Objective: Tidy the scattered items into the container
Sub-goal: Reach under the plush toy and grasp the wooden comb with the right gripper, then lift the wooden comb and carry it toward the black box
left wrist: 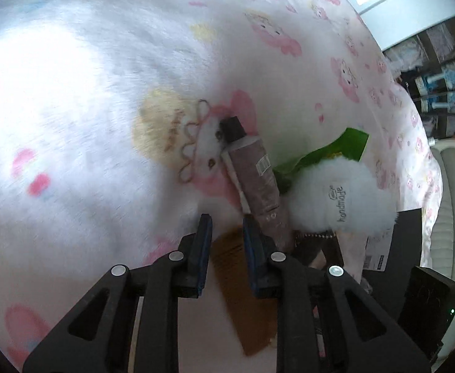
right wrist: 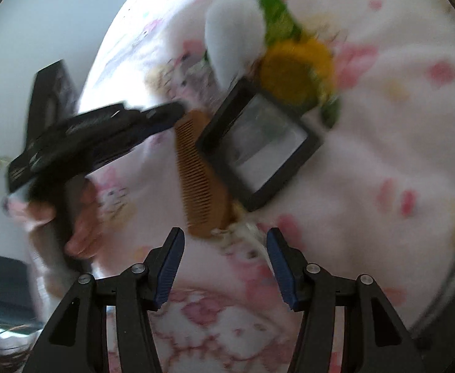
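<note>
One: the comb (left wrist: 243, 295) looks like the piece in hand. It lies flat on the pink-printed blanket (left wrist: 103, 124), just beside a black-framed square (right wrist: 258, 143), which may be a mirror or a lidded box.

Two: And the left gripper (left wrist: 226, 220)?

One: Its jaws stand only a little apart, right over the comb's upper end. The comb shows in the gap, but whether the pads touch it cannot be told; nothing looks lifted. The right gripper (right wrist: 226, 233) is about half open and holds nothing, hanging above bare blanket near the comb's other end.

Two: How would the comb handle?

One: Probably light, thin and stiff. Lying flat on soft fleece, it would sink under a push, so the fingers would likely need to dig in either side of the solid spine. The teeth are fine and could flex or snag the pile.

Two: And the rest?

One: A brown tube (left wrist: 252, 171) with a black cap, a green packet (left wrist: 330, 149), a fluffy white pom (left wrist: 342, 195) and something yellow (right wrist: 296, 71) cluster close by. The pom will squash; the packet may slip.

Two: The container?

One: Not clearly identifiable in either view.
</note>
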`<state>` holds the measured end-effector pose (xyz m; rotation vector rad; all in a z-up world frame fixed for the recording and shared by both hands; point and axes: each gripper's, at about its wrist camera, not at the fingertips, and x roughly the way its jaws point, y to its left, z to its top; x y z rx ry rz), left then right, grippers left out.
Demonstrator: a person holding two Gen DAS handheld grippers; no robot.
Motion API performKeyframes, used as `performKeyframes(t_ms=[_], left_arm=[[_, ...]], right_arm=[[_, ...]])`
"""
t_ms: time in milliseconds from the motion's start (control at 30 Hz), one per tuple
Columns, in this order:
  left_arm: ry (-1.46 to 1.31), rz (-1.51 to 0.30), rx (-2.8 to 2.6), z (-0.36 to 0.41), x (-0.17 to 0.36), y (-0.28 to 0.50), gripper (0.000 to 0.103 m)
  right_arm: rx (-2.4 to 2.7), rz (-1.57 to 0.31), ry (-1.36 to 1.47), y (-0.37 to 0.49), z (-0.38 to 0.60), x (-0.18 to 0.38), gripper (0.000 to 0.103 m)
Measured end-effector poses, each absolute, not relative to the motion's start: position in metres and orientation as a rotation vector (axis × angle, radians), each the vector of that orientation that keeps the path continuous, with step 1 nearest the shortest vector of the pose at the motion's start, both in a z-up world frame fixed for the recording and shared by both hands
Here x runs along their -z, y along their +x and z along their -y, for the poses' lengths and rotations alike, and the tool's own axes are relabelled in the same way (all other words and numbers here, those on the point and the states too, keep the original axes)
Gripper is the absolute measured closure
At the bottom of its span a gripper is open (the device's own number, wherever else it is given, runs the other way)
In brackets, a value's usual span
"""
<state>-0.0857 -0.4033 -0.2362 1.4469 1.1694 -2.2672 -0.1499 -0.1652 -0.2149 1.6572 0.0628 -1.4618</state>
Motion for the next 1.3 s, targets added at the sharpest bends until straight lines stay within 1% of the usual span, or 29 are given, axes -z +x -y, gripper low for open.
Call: performKeyframes(t_ms=[67, 100, 133, 167, 300, 400, 533, 600, 700, 733, 767, 867, 933, 1100, 1133, 1200, 1300], left_arm=[[1.472, -1.164, 2.276, 0.401, 0.239, -0.092, 0.085], [1.484, -1.155, 2.278, 0.399, 0.239, -0.093, 0.088], [1.497, -1.154, 2.283, 0.401, 0.238, -0.089, 0.096], [1.513, -1.160, 2.282, 0.401, 0.238, -0.085, 0.098], [1.579, -1.171, 2.263, 0.389, 0.242, -0.069, 0.099], [1.636, -1.179, 2.261, 0.375, 0.244, -0.059, 0.099], [1.684, -1.203, 2.301, 0.362, 0.239, -0.047, 0.099], [1.663, -1.194, 2.312, 0.363, 0.236, -0.050, 0.098], [1.637, -1.202, 2.294, 0.372, 0.241, -0.059, 0.088], [1.647, -1.213, 2.302, 0.372, 0.244, -0.062, 0.083], [1.667, -1.227, 2.308, 0.370, 0.246, -0.064, 0.082], [1.724, -1.230, 2.306, 0.361, 0.249, -0.069, 0.082], [1.733, -1.227, 2.308, 0.359, 0.248, -0.062, 0.082], [1.739, -1.240, 2.305, 0.358, 0.243, -0.043, 0.088], [1.740, -1.247, 2.306, 0.358, 0.242, -0.039, 0.089], [1.728, -1.255, 2.312, 0.359, 0.238, -0.032, 0.089], [1.692, -1.275, 2.309, 0.352, 0.236, -0.027, 0.089]], right_arm=[[1.475, -0.097, 1.661, -0.150, 0.167, 0.219, 0.052], [1.474, -0.103, 1.663, -0.151, 0.168, 0.220, 0.052], [1.472, -0.103, 1.665, -0.153, 0.168, 0.221, 0.052], [1.474, -0.110, 1.667, -0.154, 0.169, 0.222, 0.052], [1.484, -0.182, 1.660, -0.153, 0.176, 0.223, 0.052], [1.511, -0.212, 1.652, -0.153, 0.178, 0.222, 0.052], [1.627, -0.183, 1.652, -0.159, 0.164, 0.215, 0.052], [1.680, -0.164, 1.639, -0.161, 0.155, 0.208, 0.052], [1.720, -0.149, 1.641, -0.160, 0.140, 0.201, 0.051], [1.718, -0.155, 1.649, -0.158, 0.137, 0.200, 0.051], [1.714, -0.169, 1.656, -0.155, 0.134, 0.201, 0.051], [1.687, -0.199, 1.667, -0.149, 0.128, 0.205, 0.052], [1.667, -0.138, 1.688, -0.153, 0.121, 0.209, 0.051], [1.633, -0.068, 1.727, -0.161, 0.115, 0.218, 0.049], [1.626, -0.048, 1.742, -0.160, 0.120, 0.222, 0.048], [1.627, -0.014, 1.775, -0.136, 0.161, 0.238, 0.048], [1.646, 0.019, 1.761, -0.141, 0.165, 0.235, 0.049]])
